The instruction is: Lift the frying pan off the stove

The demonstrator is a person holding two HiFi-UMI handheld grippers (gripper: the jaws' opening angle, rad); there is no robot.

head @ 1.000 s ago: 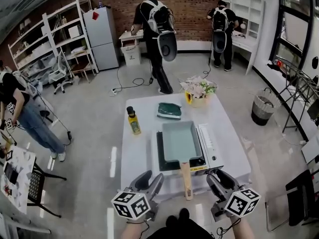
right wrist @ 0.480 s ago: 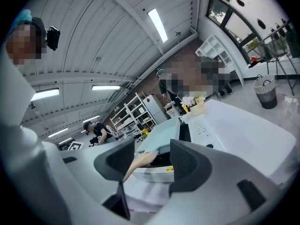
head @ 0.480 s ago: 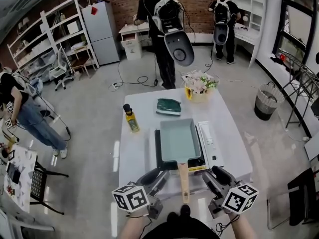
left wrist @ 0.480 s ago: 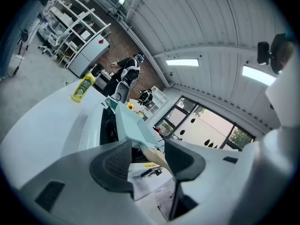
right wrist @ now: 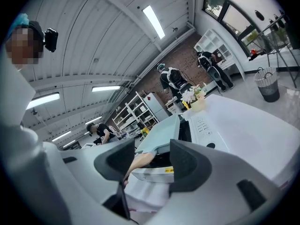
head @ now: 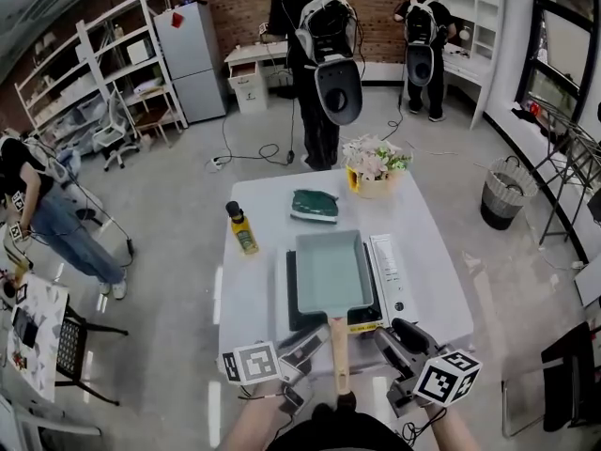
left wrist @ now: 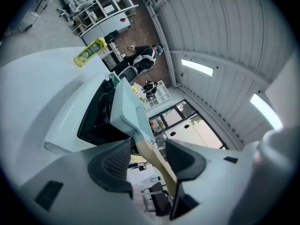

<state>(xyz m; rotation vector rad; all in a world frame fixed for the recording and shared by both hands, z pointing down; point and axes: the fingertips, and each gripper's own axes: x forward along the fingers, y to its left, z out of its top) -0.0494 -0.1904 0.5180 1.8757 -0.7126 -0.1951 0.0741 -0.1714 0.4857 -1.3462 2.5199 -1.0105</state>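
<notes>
A pale green rectangular frying pan (head: 331, 271) sits on the black-and-white tabletop stove (head: 395, 282), its wooden handle (head: 338, 350) pointing toward me over the table's front edge. My left gripper (head: 310, 349) is at the handle from the left. In the left gripper view the handle (left wrist: 157, 159) runs between the jaws, which are opening, with a gap to the left pad. The pan (left wrist: 127, 108) lies just beyond my left gripper (left wrist: 147, 156). My right gripper (head: 395, 335) stands open to the right of the handle, holding nothing. Past my right gripper (right wrist: 152, 161) the pan (right wrist: 161, 135) and stove (right wrist: 206, 125) show.
On the white table (head: 252, 299) stand a yellow oil bottle (head: 243, 230), a dark green cloth on a plate (head: 315, 205) and a pot of flowers (head: 375, 165). A person with a backpack (head: 321, 36) stands just behind the table. A waste bin (head: 500, 193) is at the right.
My left gripper has swung right until the pan's handle lies between its jaws. The right gripper edged inward. The person behind the table has come closer.
</notes>
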